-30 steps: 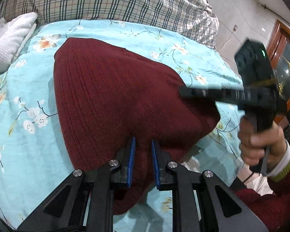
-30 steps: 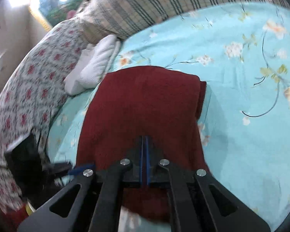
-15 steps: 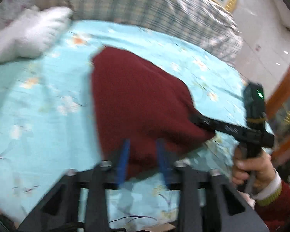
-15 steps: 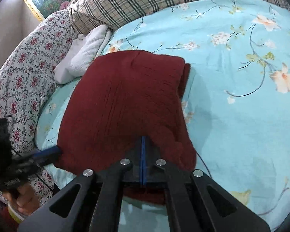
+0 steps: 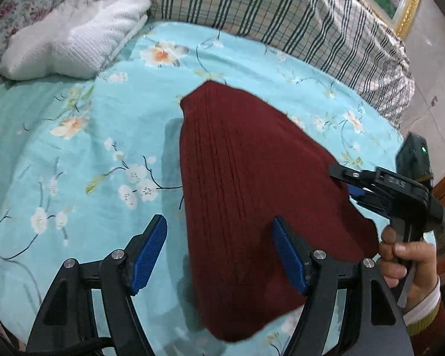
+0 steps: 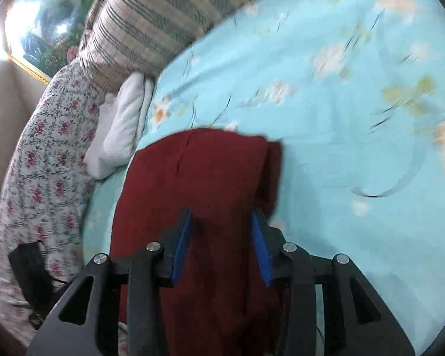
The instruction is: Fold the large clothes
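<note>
The folded maroon knit sweater [image 5: 252, 184] lies flat on the floral turquoise bedsheet [image 5: 74, 148]. The left gripper [image 5: 219, 252] hovers with jaws opening, the sweater's near edge between its fingers, untouched. The right gripper [image 6: 221, 243] is opening too, the sweater beneath its fingers.

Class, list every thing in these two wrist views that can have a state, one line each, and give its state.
Dark red sweater: folded, lying flat on the bed sheet, gripped by neither gripper.
Left gripper: jaws opening, wide apart, pads clear of the sweater.
Right gripper: jaws opening, sweater below them, not pinched.
White knit garment: folded, set against the plaid pillow.
Bed sheet: spread flat.
</note>
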Motion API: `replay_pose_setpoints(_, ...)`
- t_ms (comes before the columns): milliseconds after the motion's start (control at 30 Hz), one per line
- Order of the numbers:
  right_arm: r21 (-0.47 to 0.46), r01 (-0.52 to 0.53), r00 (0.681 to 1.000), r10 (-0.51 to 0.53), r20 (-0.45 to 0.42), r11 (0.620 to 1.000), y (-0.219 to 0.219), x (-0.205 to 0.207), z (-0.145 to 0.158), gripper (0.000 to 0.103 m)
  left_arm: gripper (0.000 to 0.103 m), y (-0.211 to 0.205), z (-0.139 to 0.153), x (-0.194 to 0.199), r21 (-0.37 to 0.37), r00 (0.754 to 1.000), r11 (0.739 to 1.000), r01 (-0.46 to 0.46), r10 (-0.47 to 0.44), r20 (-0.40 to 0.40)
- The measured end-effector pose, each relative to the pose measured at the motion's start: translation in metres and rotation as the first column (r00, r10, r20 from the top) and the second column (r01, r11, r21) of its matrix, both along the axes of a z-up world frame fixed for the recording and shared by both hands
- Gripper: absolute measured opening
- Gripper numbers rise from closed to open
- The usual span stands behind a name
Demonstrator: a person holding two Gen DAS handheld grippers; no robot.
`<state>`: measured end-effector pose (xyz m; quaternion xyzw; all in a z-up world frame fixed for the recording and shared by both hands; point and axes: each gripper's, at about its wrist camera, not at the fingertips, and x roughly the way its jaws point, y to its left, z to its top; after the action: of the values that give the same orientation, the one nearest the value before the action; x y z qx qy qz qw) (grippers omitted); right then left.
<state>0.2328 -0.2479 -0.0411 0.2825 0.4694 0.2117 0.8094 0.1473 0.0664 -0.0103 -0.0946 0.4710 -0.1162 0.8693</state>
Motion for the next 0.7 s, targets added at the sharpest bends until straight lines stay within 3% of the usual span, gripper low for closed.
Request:
replay_pose_setpoints(33, 0.002, -0.011, 1.0, 0.011, 0.008, 1.0, 0.002, 0.002, 0.002, 0.016, 0.073, -0.002, -0.003, 0.003, 0.0, 1.0, 1.0, 0.005, -0.005, -0.008)
replay_pose_setpoints(133, -0.019, 0.034, 0.991, -0.031, 0.128, 0.999, -0.005, -0.013, 0.029, 0.009, 0.073, -0.006, -0.001, 0.001, 0.01, 1.0, 1.0, 0.023, -0.023, 0.003)
replay_pose_setpoints(200, -0.062, 0.059, 0.988, -0.05, 0.146, 0.996, -0.007, -0.019, 0.031, 0.009, 0.074, -0.011, -0.003, 0.002, 0.021, 0.999, 0.999, 0.038, -0.038, -0.001)
replay_pose_setpoints(267, -0.139, 0.053, 0.994, -0.039, 0.105, 0.989, -0.003, -0.016, 0.014, 0.009, 0.074, -0.019, -0.011, 0.004, 0.027, 0.998, 0.998, 0.054, -0.053, -0.02)
replay_pose_setpoints(367, -0.144, 0.057, 0.997, -0.049, 0.06, 0.988, -0.001, -0.013, -0.002, 0.013, 0.074, -0.023, -0.015, 0.004, 0.022, 0.998, 0.998, 0.054, -0.053, -0.026)
replay_pose_setpoints(500, -0.236, 0.141, 0.976, -0.095, 0.194, 0.961, -0.004, -0.038, 0.041, 0.017, 0.074, -0.022, -0.014, 0.003, 0.037, 0.998, 0.998, 0.053, -0.052, -0.021)
replay_pose_setpoints(567, -0.23, 0.111, 0.962, -0.047, 0.269, 0.967, 0.003, -0.054, 0.061, 0.017, 0.074, -0.022, -0.014, 0.004, 0.031, 0.998, 0.998, 0.051, -0.05, -0.023)
replay_pose_setpoints(600, -0.233, 0.049, 0.962, 0.017, 0.274, 0.971, 0.014, -0.06, 0.063, 0.017, 0.074, -0.021, -0.014, 0.004, 0.032, 0.999, 0.998, 0.048, -0.048, -0.022)
replay_pose_setpoints(700, -0.312, -0.05, 0.978, 0.11, 0.176, 0.949, 0.036, -0.06, 0.034, 0.017, 0.074, -0.024, -0.015, 0.002, 0.044, 0.999, 0.998, 0.043, -0.042, -0.014)
